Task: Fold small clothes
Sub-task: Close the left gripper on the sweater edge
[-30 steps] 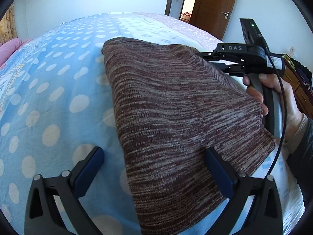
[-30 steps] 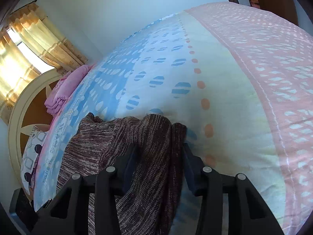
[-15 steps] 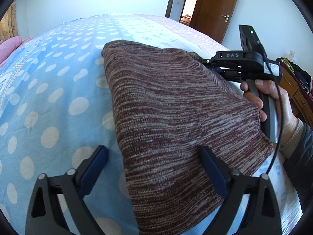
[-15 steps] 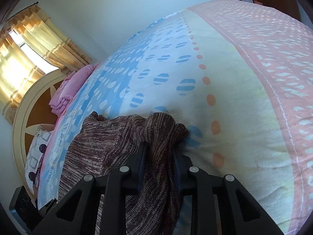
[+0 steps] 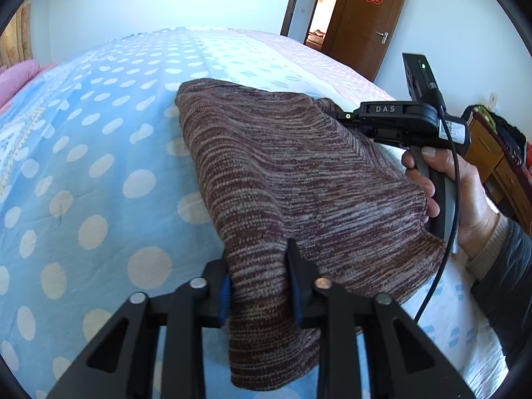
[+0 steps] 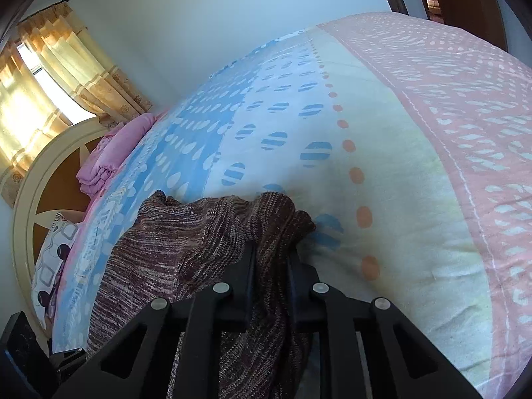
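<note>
On the bed's spotted cover [image 5: 83, 183] lies a brown knitted garment [image 5: 299, 173], and the left gripper [image 5: 259, 286] has its fingers pinched narrow on the near edge of that cloth. At the far corner, the right gripper [image 6: 271, 259], held in the person's hand [image 5: 465, 196], is likewise clamped narrow on a bunched fold of the garment, which drapes between its fingers.

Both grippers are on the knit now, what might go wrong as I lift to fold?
1. The left gripper pinches a bunched ridge of the brown knit garment, so it may fold unevenly.
2. The right gripper holds only a gathered corner, which may slip.
3. Its cable hangs beside the fabric and may snag.
</note>
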Demonstrator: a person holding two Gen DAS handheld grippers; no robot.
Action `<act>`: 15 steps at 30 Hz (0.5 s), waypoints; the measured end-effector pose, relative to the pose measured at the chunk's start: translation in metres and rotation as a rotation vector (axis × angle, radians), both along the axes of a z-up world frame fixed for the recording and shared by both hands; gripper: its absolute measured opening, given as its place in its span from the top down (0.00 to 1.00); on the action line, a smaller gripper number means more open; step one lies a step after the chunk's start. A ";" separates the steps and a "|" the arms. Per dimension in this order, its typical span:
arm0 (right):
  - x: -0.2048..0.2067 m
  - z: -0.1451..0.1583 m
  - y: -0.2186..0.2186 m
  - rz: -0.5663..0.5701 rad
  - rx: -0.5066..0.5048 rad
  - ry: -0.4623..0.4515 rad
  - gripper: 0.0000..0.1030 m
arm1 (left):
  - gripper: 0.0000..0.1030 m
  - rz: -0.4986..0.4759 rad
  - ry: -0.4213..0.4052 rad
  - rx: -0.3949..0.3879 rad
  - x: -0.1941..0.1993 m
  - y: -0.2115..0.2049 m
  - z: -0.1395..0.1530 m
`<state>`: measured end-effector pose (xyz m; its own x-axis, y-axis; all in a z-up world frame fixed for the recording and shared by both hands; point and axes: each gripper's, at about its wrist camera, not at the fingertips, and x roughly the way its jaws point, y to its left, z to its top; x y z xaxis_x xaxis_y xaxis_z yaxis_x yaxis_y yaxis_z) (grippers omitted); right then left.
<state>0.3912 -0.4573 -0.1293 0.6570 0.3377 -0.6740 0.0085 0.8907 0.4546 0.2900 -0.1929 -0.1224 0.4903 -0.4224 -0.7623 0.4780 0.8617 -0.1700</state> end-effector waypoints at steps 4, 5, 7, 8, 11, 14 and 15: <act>-0.011 0.011 0.006 -0.024 0.001 -0.022 0.87 | 0.80 0.010 -0.030 0.050 -0.006 -0.002 0.006; -0.014 0.015 0.007 -0.027 0.004 -0.030 0.87 | 0.81 0.012 -0.035 0.054 -0.008 -0.002 0.007; -0.022 0.023 0.011 -0.026 0.000 -0.044 0.88 | 0.81 0.012 -0.052 0.072 -0.012 -0.002 0.011; -0.026 0.028 0.013 -0.022 0.000 -0.055 0.88 | 0.81 0.012 -0.059 0.080 -0.015 -0.001 0.013; -0.037 0.041 0.017 -0.011 0.007 -0.077 0.88 | 0.82 0.014 -0.066 0.083 -0.019 0.002 0.017; -0.045 0.051 0.026 0.009 -0.003 -0.087 0.88 | 0.82 0.013 -0.071 0.082 -0.025 0.007 0.022; -0.049 0.054 0.029 0.015 -0.006 -0.090 0.88 | 0.82 0.013 -0.076 0.081 -0.027 0.009 0.024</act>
<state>0.3427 -0.4281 -0.0754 0.7103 0.3436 -0.6144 -0.0453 0.8933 0.4473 0.2626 -0.1836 -0.0988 0.5532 -0.3546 -0.7538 0.4759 0.8772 -0.0634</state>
